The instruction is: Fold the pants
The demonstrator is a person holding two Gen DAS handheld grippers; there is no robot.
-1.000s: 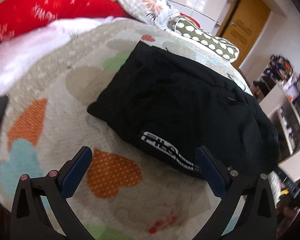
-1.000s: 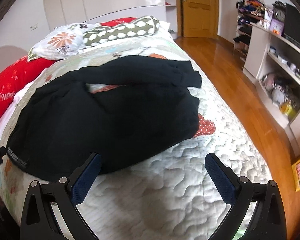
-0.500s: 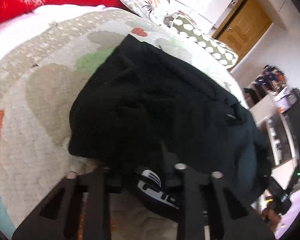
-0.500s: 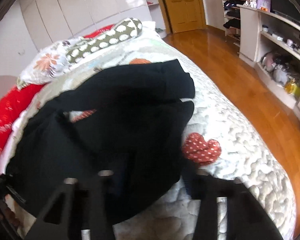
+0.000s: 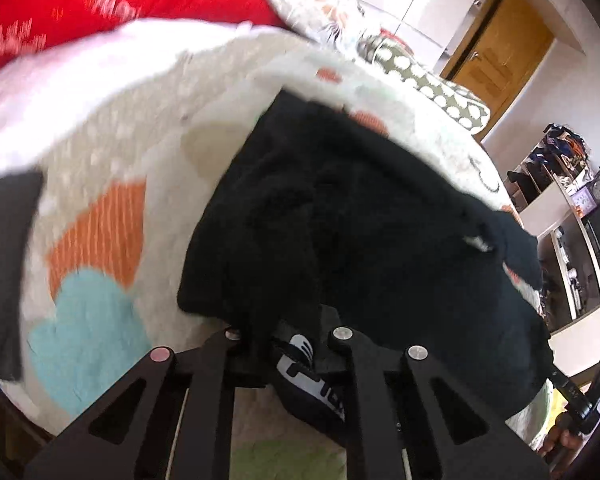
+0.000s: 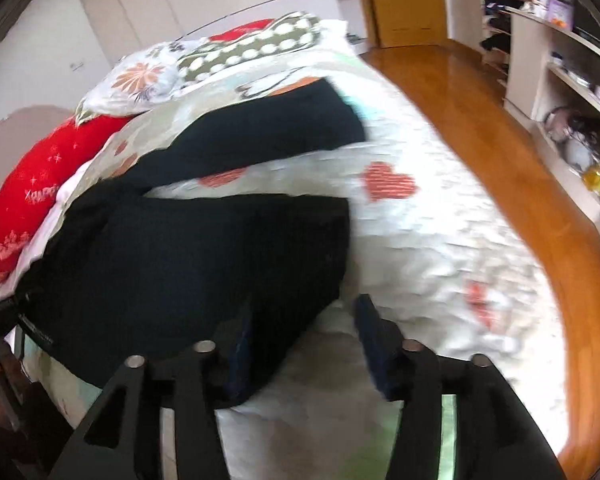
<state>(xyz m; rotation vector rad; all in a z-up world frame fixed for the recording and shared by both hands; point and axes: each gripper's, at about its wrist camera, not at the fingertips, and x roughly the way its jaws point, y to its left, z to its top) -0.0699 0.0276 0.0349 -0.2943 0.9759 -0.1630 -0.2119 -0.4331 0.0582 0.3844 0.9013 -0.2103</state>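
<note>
Black pants [image 5: 360, 220] lie spread on the quilted bed [image 5: 112, 152]. My left gripper [image 5: 290, 350] is clamped on their near waistband, where a white logo strip [image 5: 300, 364] shows between the fingers; its jaws are still closing. In the right wrist view the pants [image 6: 204, 256] lie with one leg [image 6: 268, 132] stretched further back. My right gripper [image 6: 306, 332] stands over the near hem. Its jaws are opening. The cloth edge lies against the left finger [image 6: 242, 344], while the right finger is clear of it.
A red pillow [image 5: 100, 4], a floral pillow [image 6: 140, 80] and a dotted pillow [image 6: 252, 48] lie at the head of the bed. Wooden floor [image 6: 480, 120], open shelves [image 6: 572, 120] and a door [image 5: 496, 56] are to the right. A dark object [image 5: 8, 260] is at the left edge.
Both grippers went from wide open to closed on the pants' near edge. The left one stays clamped on the waistband; the right one's jaws have parted again. The two legs now lie further apart.
</note>
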